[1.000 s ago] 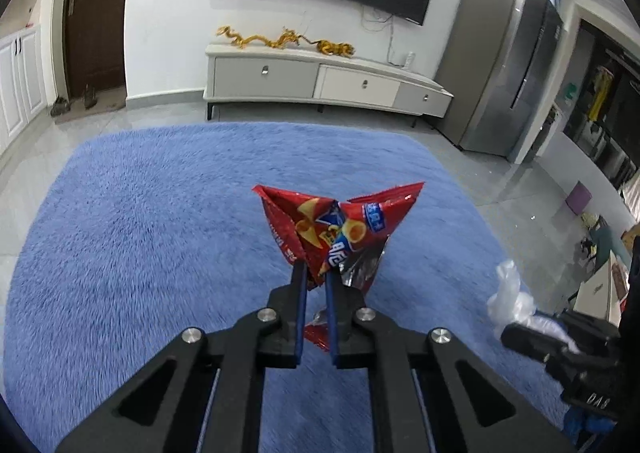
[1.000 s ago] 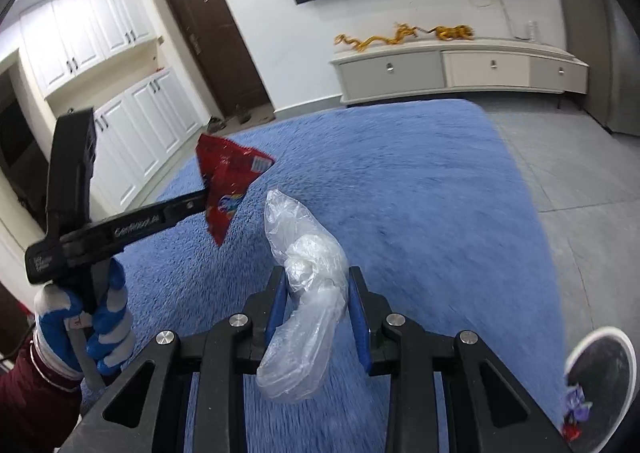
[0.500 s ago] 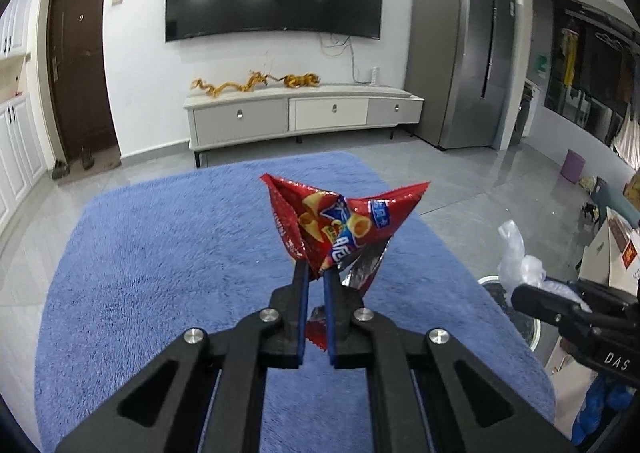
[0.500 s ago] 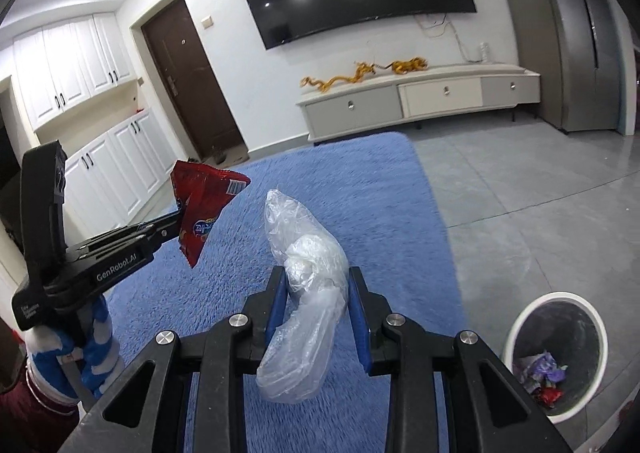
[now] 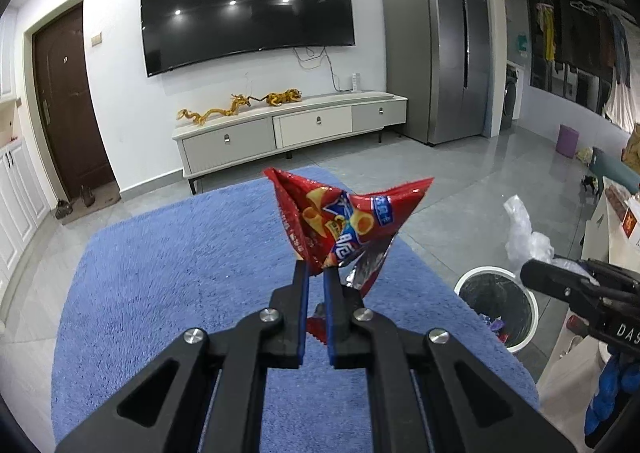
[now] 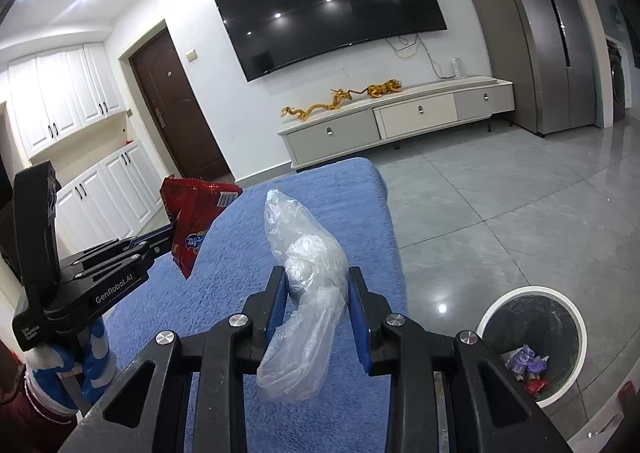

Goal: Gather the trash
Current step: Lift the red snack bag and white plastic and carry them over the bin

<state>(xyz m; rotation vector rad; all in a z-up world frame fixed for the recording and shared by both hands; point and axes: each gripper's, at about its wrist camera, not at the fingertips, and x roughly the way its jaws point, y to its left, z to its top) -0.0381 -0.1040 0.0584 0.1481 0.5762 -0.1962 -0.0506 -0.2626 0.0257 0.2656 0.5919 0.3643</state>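
My left gripper (image 5: 315,269) is shut on a crumpled red snack bag (image 5: 344,225) and holds it in the air above the blue rug (image 5: 180,273). The bag also shows in the right wrist view (image 6: 192,213), at the left. My right gripper (image 6: 318,273) is shut on a clear crumpled plastic bag (image 6: 308,285), which also shows in the left wrist view (image 5: 524,237). A white trash bin (image 6: 532,341) with a dark liner and some wrappers stands on the grey tile floor to the lower right of the right gripper. The bin also shows in the left wrist view (image 5: 496,305), beside the rug's right edge.
A TV cabinet (image 5: 288,129) with gold dragon figures stands against the far wall under a wall TV (image 5: 248,9). A grey fridge (image 5: 436,45) is at the right. A brown door (image 5: 64,105) and white cupboards (image 6: 68,109) are at the left. Boxes and clutter (image 5: 616,205) lie far right.
Both grippers have lifted and tilted up with their trash still held. The view has shifted right, so the white bin has come into view near the rug's right edge.
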